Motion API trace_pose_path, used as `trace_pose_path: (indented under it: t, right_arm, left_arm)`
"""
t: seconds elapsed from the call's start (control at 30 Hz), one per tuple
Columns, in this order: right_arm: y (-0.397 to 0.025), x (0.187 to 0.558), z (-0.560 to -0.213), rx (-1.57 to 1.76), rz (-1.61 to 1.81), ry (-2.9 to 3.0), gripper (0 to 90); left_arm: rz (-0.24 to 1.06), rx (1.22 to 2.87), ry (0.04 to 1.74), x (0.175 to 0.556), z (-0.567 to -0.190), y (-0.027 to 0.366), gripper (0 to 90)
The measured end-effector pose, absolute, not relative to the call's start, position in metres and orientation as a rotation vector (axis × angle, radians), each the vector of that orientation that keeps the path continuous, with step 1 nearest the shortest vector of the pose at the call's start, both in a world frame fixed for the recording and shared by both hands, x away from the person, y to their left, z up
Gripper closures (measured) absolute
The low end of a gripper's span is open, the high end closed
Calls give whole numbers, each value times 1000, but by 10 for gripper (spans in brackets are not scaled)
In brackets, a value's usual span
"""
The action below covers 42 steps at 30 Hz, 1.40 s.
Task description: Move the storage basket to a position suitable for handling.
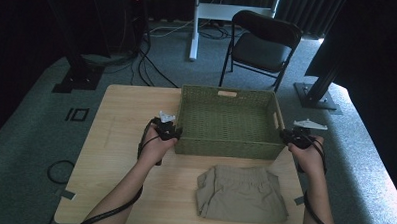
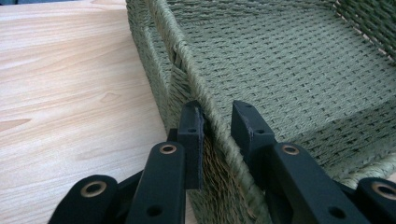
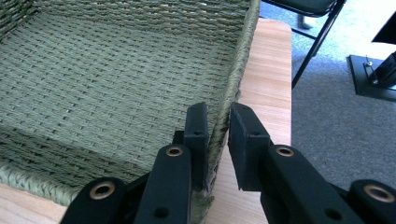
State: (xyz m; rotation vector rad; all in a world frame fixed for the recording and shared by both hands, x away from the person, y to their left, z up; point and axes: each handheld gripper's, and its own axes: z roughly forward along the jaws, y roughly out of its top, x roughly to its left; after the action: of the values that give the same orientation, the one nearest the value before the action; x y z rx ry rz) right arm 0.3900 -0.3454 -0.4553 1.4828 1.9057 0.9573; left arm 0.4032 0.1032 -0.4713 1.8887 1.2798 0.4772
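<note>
A: While both grippers sit on the basket (image 1: 229, 122), what's the grip status, left to right?

B: Left gripper (image 2: 217, 122) straddles the left wall near the front corner, at about 9 o'clock on the basket. Jaws apart, a gap shows on the inner side, so not clamped yet. Right gripper (image 3: 217, 125) straddles the right wall, about 3 o'clock. Inner jaw is against the weave, outer jaw stands just off it. Also not closed.

A: Basket location?

B: Middle of the table (image 1: 126, 109), far half. Folded shorts (image 1: 241, 192) lie at 6 o'clock from it, near the front edge, apart from the basket.

A: How to do it well?

B: My read: close both on the rim cord together, same depth each side, then move the basket level. One-sided squeeze would likely twist the soft wall. Keep clear of the shorts.
</note>
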Motion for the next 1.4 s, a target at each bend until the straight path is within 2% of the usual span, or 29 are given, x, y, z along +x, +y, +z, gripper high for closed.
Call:
trace_pose_path:
  t: [0.37,0.47,0.53,0.7,0.87,0.97,1.03,1.1,1.13,1.17,1.23,1.4]
  right_arm:
    - [-343,389,-455,1469,931,1919,768]
    - [-343,389,-455,1459,932,1925,724]
    - [-343,388,-454,1452,946,1914,697]
    - [-343,390,-451,1439,984,1918,554]
    - [-340,390,-447,1450,1067,1841,409]
    - [-340,389,-442,1474,1119,1816,328]
    - [-338,388,-440,1448,1132,1811,292]
    - [-336,387,-438,1436,1159,1814,311]
    - [-333,386,-436,1429,1146,1816,293]
    - [-333,386,-436,1429,1146,1816,293]
    - [-327,384,-436,1387,1184,1838,222]
    - [-320,379,-435,1327,1206,1870,237]
  left_arm:
    - [461,1901,1265,405,-471,105,743]
    - [460,1924,1232,406,-469,107,728]
    - [443,1935,1207,408,-468,108,695]
    - [435,1947,1179,411,-467,108,587]
    - [419,1908,1125,415,-462,106,361]
    - [427,1916,1107,415,-456,106,291]
    - [456,1917,1083,414,-453,106,268]
    - [446,1905,1077,414,-451,107,217]
    - [439,1900,1077,414,-450,108,206]
    - [439,1900,1077,414,-450,108,206]
    - [432,1906,1055,410,-446,109,206]
    - [429,1893,1030,405,-442,112,205]
